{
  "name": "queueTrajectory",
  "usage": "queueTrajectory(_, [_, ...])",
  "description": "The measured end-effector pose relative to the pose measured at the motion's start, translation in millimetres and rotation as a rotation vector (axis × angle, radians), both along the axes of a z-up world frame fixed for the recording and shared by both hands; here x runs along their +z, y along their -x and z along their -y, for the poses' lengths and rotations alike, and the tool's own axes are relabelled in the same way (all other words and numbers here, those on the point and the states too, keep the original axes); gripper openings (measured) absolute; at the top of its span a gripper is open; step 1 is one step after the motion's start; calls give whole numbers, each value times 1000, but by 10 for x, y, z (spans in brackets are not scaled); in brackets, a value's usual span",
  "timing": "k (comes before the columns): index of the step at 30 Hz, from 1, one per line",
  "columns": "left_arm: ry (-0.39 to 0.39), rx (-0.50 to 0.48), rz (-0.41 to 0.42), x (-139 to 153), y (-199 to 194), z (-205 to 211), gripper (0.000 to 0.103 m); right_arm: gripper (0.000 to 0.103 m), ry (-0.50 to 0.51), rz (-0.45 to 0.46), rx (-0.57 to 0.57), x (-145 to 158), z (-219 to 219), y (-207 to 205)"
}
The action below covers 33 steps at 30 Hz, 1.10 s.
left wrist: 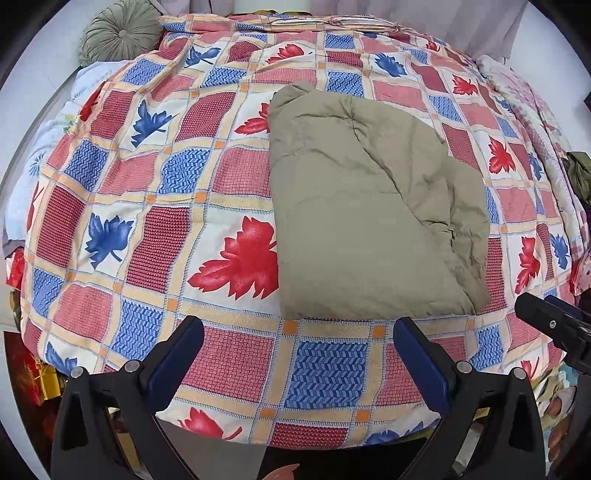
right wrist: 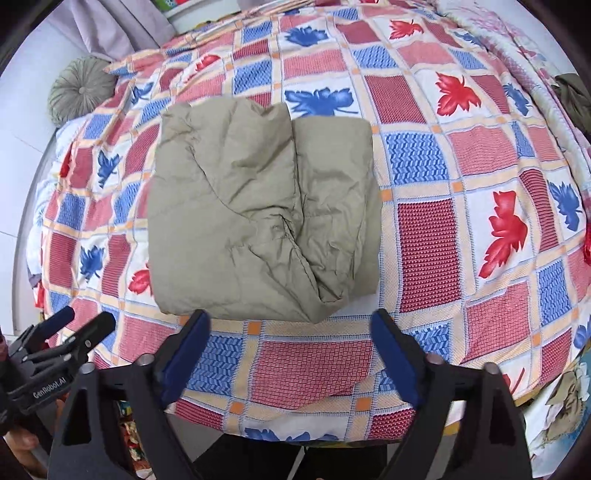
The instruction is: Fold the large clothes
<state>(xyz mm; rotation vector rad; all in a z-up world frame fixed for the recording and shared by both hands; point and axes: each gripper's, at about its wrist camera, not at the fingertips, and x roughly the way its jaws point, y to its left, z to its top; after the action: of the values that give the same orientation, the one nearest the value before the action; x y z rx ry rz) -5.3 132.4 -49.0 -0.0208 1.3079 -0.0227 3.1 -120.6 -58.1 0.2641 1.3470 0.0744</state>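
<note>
A khaki padded garment (left wrist: 365, 206) lies folded into a compact bundle on the bed; it also shows in the right wrist view (right wrist: 258, 214). My left gripper (left wrist: 297, 332) is open and empty, just short of the bundle's near edge. My right gripper (right wrist: 290, 325) is open and empty, also just short of the near edge. The right gripper shows at the right edge of the left wrist view (left wrist: 554, 325). The left gripper shows at the lower left of the right wrist view (right wrist: 79, 323).
The bed is covered by a patchwork bedspread (left wrist: 147, 221) with red and blue leaves, also in the right wrist view (right wrist: 443, 221). A round green cushion (left wrist: 122, 33) sits at the far left. A dark green cloth (left wrist: 580, 177) lies at the right edge.
</note>
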Motion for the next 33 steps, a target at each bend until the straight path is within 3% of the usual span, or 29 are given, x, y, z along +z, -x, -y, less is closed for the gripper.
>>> queueTrajectory(5, [3, 9, 28, 291, 36, -35, 103, 103, 0, 52, -18, 272, 10, 44])
queueTrajectory(10, [-8, 19, 79, 568, 82, -61, 103, 103, 14, 14, -18, 486, 23, 57])
queueTrajectory(23, [-15, 38, 169, 1147, 123, -144, 103, 103, 140, 196, -2, 1272, -95, 154])
queueTrajectory(33, [-11, 55, 230, 1497, 182, -137, 103, 103, 161, 293, -1, 1610, -193, 165])
